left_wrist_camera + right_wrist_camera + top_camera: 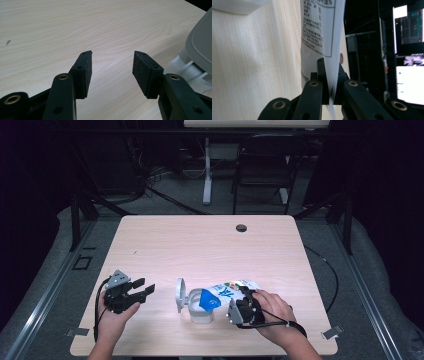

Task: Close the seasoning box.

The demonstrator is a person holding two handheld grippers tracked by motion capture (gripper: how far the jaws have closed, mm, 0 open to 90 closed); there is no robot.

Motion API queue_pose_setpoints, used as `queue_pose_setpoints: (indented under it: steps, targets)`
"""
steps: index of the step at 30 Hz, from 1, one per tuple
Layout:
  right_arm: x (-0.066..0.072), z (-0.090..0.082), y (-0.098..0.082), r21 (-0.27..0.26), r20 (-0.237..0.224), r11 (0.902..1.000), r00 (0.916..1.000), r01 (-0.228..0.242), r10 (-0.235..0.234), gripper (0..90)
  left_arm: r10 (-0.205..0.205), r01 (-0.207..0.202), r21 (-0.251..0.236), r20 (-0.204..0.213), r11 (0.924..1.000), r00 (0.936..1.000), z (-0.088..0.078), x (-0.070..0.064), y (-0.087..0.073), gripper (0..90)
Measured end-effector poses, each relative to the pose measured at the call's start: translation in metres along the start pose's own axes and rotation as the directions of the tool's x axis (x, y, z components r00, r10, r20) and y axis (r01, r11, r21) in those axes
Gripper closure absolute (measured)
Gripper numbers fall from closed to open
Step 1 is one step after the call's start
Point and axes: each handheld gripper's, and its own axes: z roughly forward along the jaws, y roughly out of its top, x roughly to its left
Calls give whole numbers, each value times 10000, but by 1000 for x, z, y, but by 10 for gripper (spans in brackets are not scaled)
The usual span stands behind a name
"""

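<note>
White pouch [227,292], blue patch, black print; pale-grey container [197,306]; light woodgrain table [200,245].

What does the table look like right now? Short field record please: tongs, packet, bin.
left tongs: the left tongs are open and empty, resting on the table left of the bin
right tongs: the right tongs are shut on the packet's edge
packet: the white printed packet has its blue end at the bin's opening
bin: the small white bin stands upright, lid swung open to its left
contents of bin: cannot tell
</note>
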Motion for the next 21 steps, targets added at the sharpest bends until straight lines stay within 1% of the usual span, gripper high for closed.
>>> queue_pose_setpoints:
  steps: [2, 4, 5, 6, 8, 9, 11, 15, 16, 17, 18, 19, 20, 21]
  targets:
    - [0, 1, -4, -200, -198, 9979, 9979, -617, 613, 886, -2, 2, 6, -7, 10000, 10000, 0, 0, 0, 505]
    - [-1, 1, -6, -295, -345, 9943, 9942, -1024, 1014, 886, -42, 42, 8, -9, 10000, 10000, 0, 0, 0, 505]
    - [-1, 0, -7, -305, -390, 9926, 9925, -1171, 1159, 886, -39, 39, 14, -19, 10000, 10000, 0, 1, 0, 505]
    - [0, 0, -7, -447, -483, 9893, 9894, -1390, 1368, 886, -58, 58, 3, -19, 10000, 10000, 0, 1, -1, 505]
    - [0, 0, -7, -431, -515, 9880, 9880, -1482, 1459, 886, -48, 48, 14, -16, 10000, 10000, 1, 1, -1, 505]
    - [1, 1, -7, -645, -671, 9780, 9787, -1984, 1941, 886, -52, 52, 30, -24, 10000, 10000, 1, 1, -1, 505]
    - [1, 1, -7, -783, -810, 9684, 9697, -2366, 2303, 886, -60, 60, 29, -26, 10000, 10000, 1, 1, -1, 505]
    - [1, 1, -7, -853, -1054, 9553, 9560, -2831, 2739, 886, -97, 97, 17, -20, 10000, 10000, 1, 1, -1, 505]
    - [1, 1, -7, -996, -1163, 9467, 9484, -3065, 2948, 886, -88, 88, 7, -16, 10000, 10000, 1, 0, -1, 505]
    - [1, 1, -7, -1052, -1237, 9425, 9445, -3173, 3042, 886, -88, 88, -1, -3, 10000, 10000, 1, 0, -1, 505]
    - [1, 2, -8, -1149, -1328, 9330, 9360, -3411, 3259, 886, -72, 72, -14, 6, 10000, 10000, 1, 0, -1, 505]
    - [1, 1, -8, -1117, -1395, 9290, 9311, -3529, 3369, 886, -71, 71, -6, 0, 10000, 10000, 1, 0, -1, 505]
    - [2, 2, -8, -1206, -1461, 9205, 9238, -3716, 3538, 886, -71, 71, -11, 4, 10000, 10000, 0, 0, 0, 505]
    - [2, 2, -9, -1300, -1569, 9085, 9130, -3971, 3766, 885, -71, 71, -15, 11, 10000, 10000, 0, 0, 0, 505]
